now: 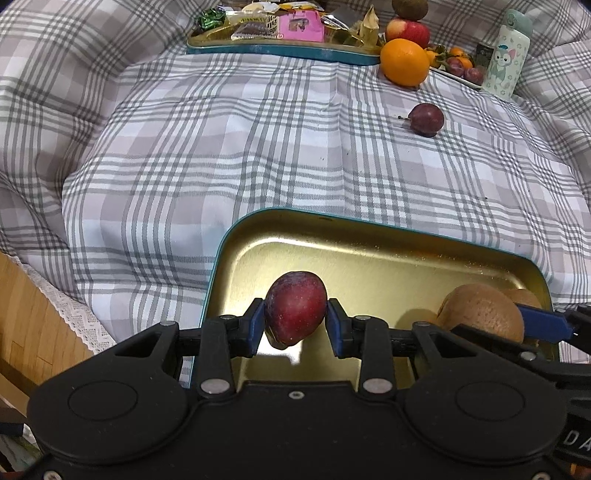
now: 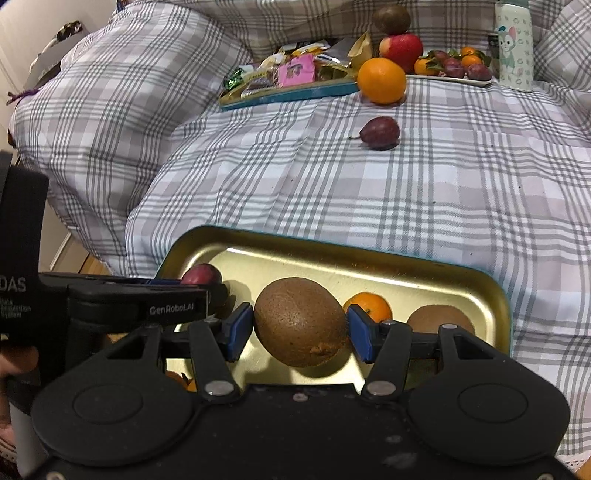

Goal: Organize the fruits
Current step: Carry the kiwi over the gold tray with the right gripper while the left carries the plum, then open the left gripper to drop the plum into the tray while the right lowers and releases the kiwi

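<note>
Your left hand-held gripper (image 1: 295, 325) is grasping the dark red smooth plum (image 1: 295, 312) and the right hand-held gripper (image 2: 301, 328) the brown fuzzy kiwi (image 2: 301, 321), both just above the golden metal tray (image 2: 406, 266). Both fruits are probably soft and bruise easily, so keep your pads on their widest middle.

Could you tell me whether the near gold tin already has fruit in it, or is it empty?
Not empty: the gold tin holds a small orange and a kiwi beyond the gripper.

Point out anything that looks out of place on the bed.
One plum lies alone on the plaid cover, apart from the plate of fruit and the gold tin. A kiwi sits stacked on the apple, precariously.
</note>
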`<state>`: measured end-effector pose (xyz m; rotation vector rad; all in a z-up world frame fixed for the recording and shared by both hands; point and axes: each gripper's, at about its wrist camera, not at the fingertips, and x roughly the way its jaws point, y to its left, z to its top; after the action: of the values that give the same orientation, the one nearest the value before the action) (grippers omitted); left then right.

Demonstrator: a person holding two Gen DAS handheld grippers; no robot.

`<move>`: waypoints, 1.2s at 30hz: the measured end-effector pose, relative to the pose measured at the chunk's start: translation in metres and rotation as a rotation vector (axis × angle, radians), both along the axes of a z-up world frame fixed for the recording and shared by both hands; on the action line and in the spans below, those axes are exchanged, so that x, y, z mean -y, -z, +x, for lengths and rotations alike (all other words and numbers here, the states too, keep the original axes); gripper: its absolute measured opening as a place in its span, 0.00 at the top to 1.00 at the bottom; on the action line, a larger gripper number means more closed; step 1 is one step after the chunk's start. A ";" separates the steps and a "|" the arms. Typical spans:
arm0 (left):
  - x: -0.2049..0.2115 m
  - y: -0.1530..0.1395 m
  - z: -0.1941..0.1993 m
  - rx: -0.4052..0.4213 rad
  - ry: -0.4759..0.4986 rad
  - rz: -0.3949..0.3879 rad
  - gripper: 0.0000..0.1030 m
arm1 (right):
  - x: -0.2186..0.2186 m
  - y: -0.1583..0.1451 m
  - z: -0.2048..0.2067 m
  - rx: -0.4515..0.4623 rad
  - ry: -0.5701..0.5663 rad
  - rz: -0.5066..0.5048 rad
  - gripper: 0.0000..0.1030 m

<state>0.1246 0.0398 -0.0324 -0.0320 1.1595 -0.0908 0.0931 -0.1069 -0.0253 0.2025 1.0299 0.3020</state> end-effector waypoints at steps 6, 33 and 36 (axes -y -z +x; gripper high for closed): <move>-0.001 -0.004 -0.003 0.020 0.011 0.000 0.57 | -0.005 0.004 0.001 -0.015 -0.014 -0.009 0.44; -0.003 -0.021 -0.020 0.039 -0.029 -0.018 0.57 | -0.013 0.023 0.001 -0.060 -0.027 -0.049 0.43; -0.002 -0.023 -0.022 0.044 -0.031 -0.015 0.57 | -0.012 0.023 -0.001 -0.063 -0.030 -0.050 0.43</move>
<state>0.1023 0.0422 -0.0095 -0.0612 1.1138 -0.0727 0.0919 -0.0951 -0.0485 0.1523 1.1025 0.2979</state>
